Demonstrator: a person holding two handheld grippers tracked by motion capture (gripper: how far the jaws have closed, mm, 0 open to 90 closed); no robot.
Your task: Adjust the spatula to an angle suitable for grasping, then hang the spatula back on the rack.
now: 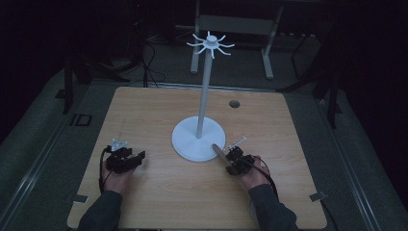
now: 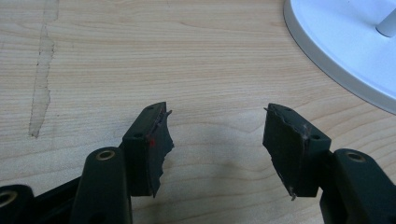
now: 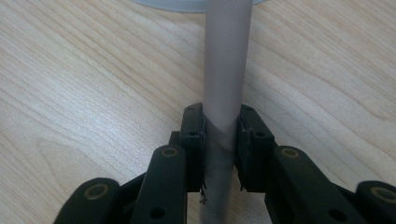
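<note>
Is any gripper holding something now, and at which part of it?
The right gripper clamps a grey rod near its lower end. The left gripper is open, holding nothing.

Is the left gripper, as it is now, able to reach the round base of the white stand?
Probably yes. The left gripper is open and holds nothing, and bare table lies between it and the stand's base. The right gripper, shut on a grey tube, sits on the other side.
</note>
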